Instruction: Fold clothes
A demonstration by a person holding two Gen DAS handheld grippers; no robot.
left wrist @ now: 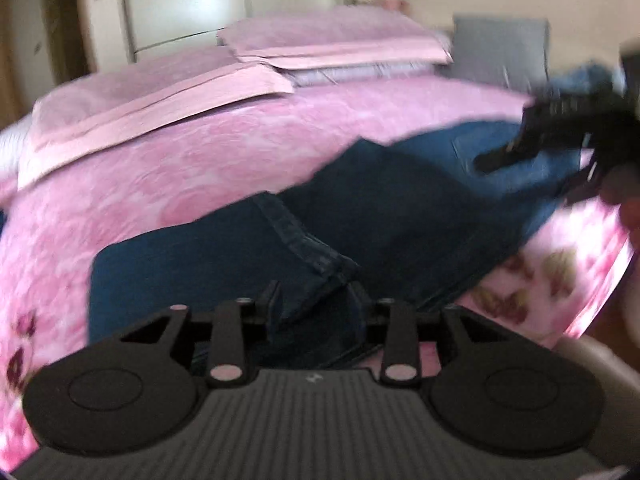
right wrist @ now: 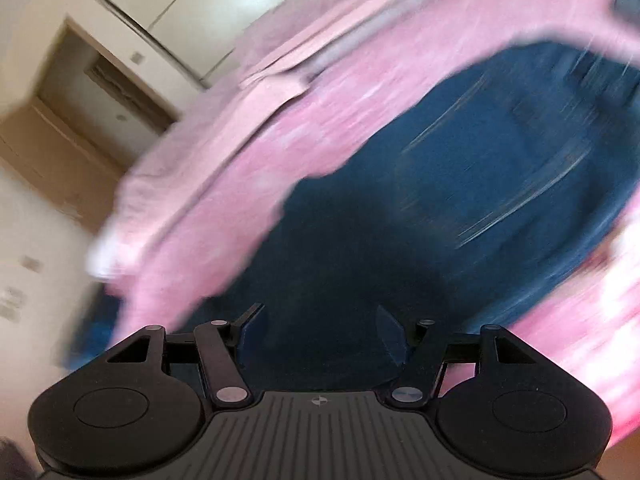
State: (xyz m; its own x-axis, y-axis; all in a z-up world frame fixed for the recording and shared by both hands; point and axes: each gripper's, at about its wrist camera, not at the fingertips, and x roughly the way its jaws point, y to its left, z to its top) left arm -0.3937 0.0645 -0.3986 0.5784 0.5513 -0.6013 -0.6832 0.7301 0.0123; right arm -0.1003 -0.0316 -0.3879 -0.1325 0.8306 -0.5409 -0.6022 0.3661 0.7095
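Dark blue jeans (left wrist: 400, 208) lie spread across a pink flowered bedspread (left wrist: 200, 160). In the left wrist view a stitched leg hem (left wrist: 304, 248) runs down into my left gripper (left wrist: 312, 300). Its jaws stand apart and the hem's cloth lies loosely in the gap. At the jeans' far end, upper right, the black fingers (left wrist: 504, 152) of my other gripper hover over the denim. The right wrist view is blurred. There my right gripper (right wrist: 320, 328) is open wide just above the jeans (right wrist: 460, 200), with nothing clamped between its fingers.
Two pink pillows (left wrist: 160, 96) (left wrist: 336, 40) and a grey cushion (left wrist: 500, 48) lie at the bed's head. Behind them stands a white wardrobe (left wrist: 180, 0). The bed's edge and brown floor (left wrist: 608, 320) are at the right. A doorway (right wrist: 100, 92) shows beyond the bed.
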